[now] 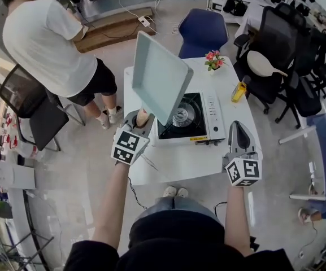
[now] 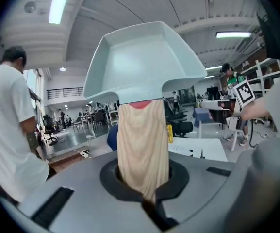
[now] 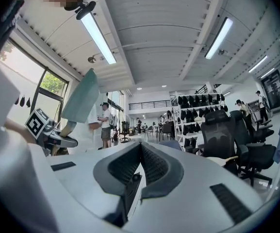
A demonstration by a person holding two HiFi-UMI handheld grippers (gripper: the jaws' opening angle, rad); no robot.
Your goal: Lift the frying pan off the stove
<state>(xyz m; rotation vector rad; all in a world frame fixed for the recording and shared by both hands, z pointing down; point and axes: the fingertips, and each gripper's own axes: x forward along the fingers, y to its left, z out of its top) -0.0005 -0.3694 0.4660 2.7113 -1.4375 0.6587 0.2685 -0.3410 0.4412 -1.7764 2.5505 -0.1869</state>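
Left gripper (image 1: 140, 120) is clamped on the pan's wooden handle (image 2: 143, 144): in the left gripper view the two jaws press on either side of the pale wood, which runs up from between them to the pan (image 1: 160, 75). The pan is square, light blue-green, with low flared walls, and it is off the stove (image 1: 212, 114). It is held in the air and tipped steeply, so that in the head view its flat underside faces the camera and covers the stove's left part. The burner (image 1: 181, 116) shows bare just past the pan's lower right edge. The stove is a white tabletop unit with a black top, and it stands on a white table (image 1: 179, 162). Right gripper (image 1: 239, 127) hovers over the table's near right corner, just right of the stove and apart from it. In the right gripper view its jaws meet at the tips with nothing between them. Farther back on the table are a small pot of pink flowers (image 1: 213, 61) and a yellow bottle (image 1: 239, 91) near the right edge. A person in a white shirt (image 1: 50, 38) stands on the floor to the table's left. A blue chair (image 1: 203, 30) sits behind the table.
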